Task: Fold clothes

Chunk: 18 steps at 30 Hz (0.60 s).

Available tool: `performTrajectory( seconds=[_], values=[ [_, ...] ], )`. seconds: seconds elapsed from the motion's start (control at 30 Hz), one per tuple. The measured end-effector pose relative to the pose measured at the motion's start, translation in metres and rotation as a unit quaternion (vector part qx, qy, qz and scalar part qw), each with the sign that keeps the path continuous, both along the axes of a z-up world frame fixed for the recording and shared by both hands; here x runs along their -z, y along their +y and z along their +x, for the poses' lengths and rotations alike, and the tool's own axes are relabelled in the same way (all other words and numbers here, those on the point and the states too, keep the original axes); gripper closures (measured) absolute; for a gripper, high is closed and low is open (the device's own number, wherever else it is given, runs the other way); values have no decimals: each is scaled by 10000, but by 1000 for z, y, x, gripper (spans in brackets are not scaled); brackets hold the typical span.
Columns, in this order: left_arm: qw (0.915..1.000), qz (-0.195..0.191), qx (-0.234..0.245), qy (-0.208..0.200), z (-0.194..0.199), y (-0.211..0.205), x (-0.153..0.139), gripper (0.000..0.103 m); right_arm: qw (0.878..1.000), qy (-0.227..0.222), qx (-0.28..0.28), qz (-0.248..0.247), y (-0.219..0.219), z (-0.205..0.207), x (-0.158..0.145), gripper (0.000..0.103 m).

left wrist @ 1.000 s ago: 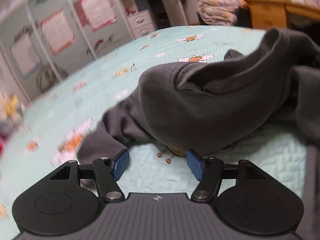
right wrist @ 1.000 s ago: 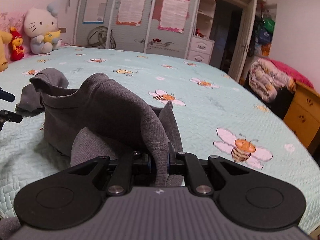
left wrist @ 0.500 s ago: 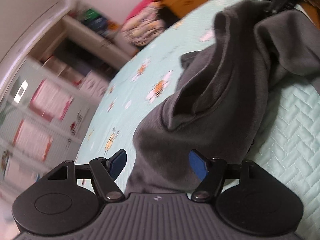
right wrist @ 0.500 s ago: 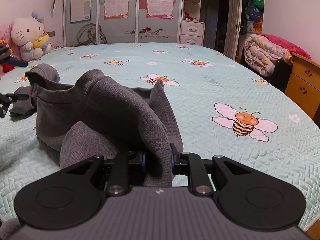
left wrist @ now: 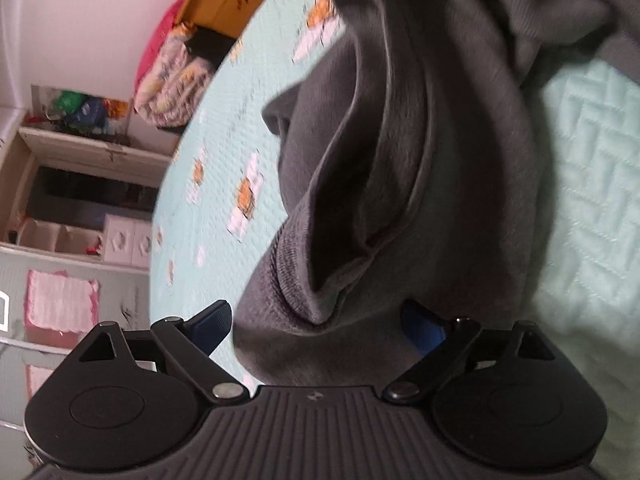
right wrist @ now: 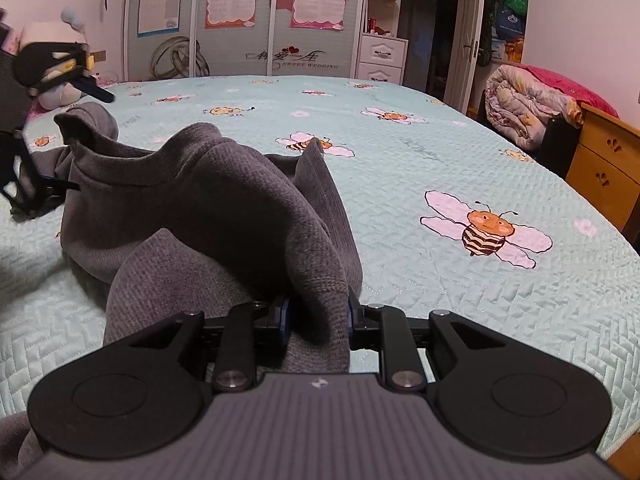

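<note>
A dark grey knit sweater (right wrist: 200, 200) lies bunched up on the mint bee-print bedspread (right wrist: 400, 160). My right gripper (right wrist: 318, 318) holds a thick fold of it near the camera; the blue pads still touch the fabric while the jaws are opening a little. In the left wrist view, rolled sideways, the sweater (left wrist: 460, 200) fills the middle and its ribbed edge sits between my left gripper's (left wrist: 318, 316) jaws. Those jaws are opening wide and the pads stand clear of the cloth. One of the left gripper's fingers (right wrist: 96, 92) shows at the sweater's far left end.
A plush toy (right wrist: 60, 80) sits at the bed's far left corner. A wardrobe (right wrist: 248, 20) with posters stands behind the bed. A rolled quilt (right wrist: 524, 108) and a wooden dresser (right wrist: 608, 160) stand past the bed's right edge.
The left gripper rolled strongly, moved in on the sweater's ribbed edge and spread its jaws wider. The right gripper sank slightly, and its jaws widened a little around the fold.
</note>
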<state>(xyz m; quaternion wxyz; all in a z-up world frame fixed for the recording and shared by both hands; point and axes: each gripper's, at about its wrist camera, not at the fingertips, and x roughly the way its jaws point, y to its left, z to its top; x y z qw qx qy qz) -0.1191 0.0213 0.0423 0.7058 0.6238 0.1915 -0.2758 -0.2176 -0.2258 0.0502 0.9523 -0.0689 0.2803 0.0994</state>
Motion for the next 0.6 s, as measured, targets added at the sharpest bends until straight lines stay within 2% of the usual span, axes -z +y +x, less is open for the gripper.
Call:
performTrajectory(
  seconds=[0.03, 0.1, 0.17, 0.23, 0.3, 0.37, 0.43, 0.5, 0.6],
  values=[
    [10000, 6, -42, 86, 3, -1, 2, 13, 10000, -2, -4, -19, 0, 0, 0, 80],
    [9999, 62, -40, 136, -3, -5, 9, 33, 10000, -13, -9, -57, 1, 0, 1, 79],
    [9997, 55, -131, 182, -11, -5, 14, 71, 10000, -29, -8, -93, 2, -1, 0, 79],
    [9993, -104, -344, 124, -23, -2, 17, 89, 9999, -41, -2, -96, 3, -1, -1, 79],
    [9965, -523, -639, -103, -33, 6, 14, 91, 9999, -52, 1, -88, 4, -2, -3, 80],
    [9895, -956, -1027, -353, -42, 13, 7, 94, 9998, -160, -59, -90, 7, -3, -9, 81],
    [9775, -1411, -1444, -619, -49, 22, -5, 94, 9990, -386, -154, -191, 14, -5, -20, 82],
    [9583, -1967, -1870, -896, -56, 33, -31, 94, 9972, -648, -271, -250, 22, -6, -34, 85],
    [9185, -2834, -2405, -1350, -65, 56, -82, 94, 9922, -1095, -506, -329, 40, -5, -61, 87]
  ],
)
